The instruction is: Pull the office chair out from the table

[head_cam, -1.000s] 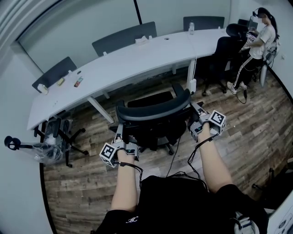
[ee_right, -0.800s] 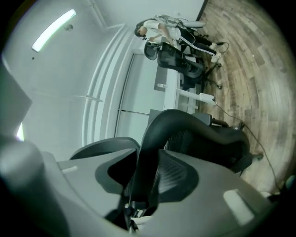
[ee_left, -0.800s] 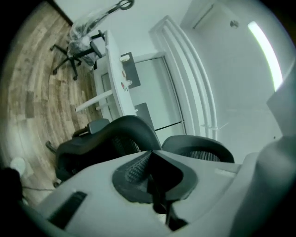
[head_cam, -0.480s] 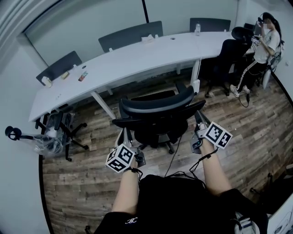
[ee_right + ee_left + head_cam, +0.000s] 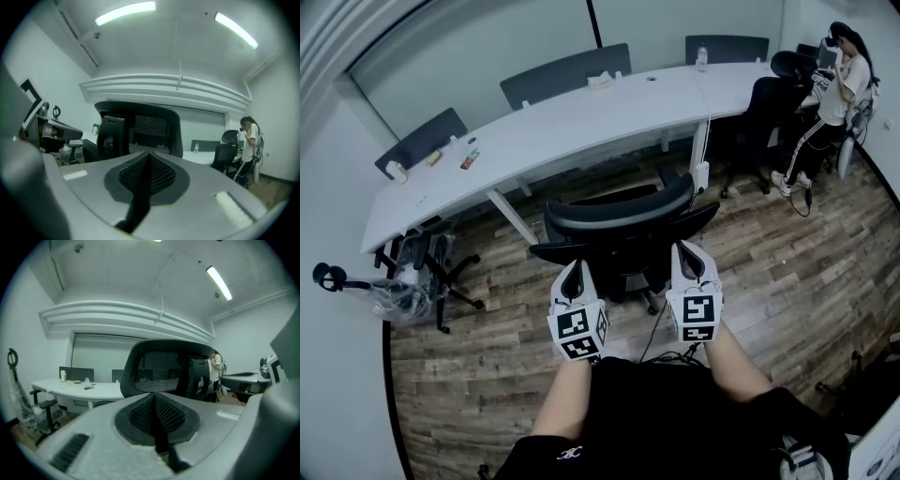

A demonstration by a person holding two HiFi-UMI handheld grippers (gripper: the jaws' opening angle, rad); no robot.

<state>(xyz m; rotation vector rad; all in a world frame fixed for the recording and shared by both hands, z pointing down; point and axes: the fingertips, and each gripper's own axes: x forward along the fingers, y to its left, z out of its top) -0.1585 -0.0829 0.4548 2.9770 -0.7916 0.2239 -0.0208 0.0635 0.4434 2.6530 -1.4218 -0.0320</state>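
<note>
the office chair (image 5: 623,246) stands on the wooden floor (image 5: 487,375) with its seat out from under the white tabletop (image 5: 581,122). a strip of floor shows between the two, and its back rest (image 5: 619,216) is turned to the person. the left tongs (image 5: 573,272) and the right tongs (image 5: 687,255) sit side by side just behind that back rest, pointing at it and not touching it. in each gripper view the jaws are pressed together with nothing between them, and the mesh back rest (image 5: 164,366) (image 5: 140,126) fills the middle ahead.

this fits two stages. either the chair is already far enough out and the tongs are free of it, or they are lined up for a hold on the back rest to bring it further.

in either case, my judgement is that the chair rolls easily on its casters. any pull should be shared evenly by both sides of the back rest, low and level, so that it comes straight and does not swivel. the person stands close behind, so there is little room to roll back. a thin cable (image 5: 652,323) lies on the floor near the base and could catch a caster.
</note>
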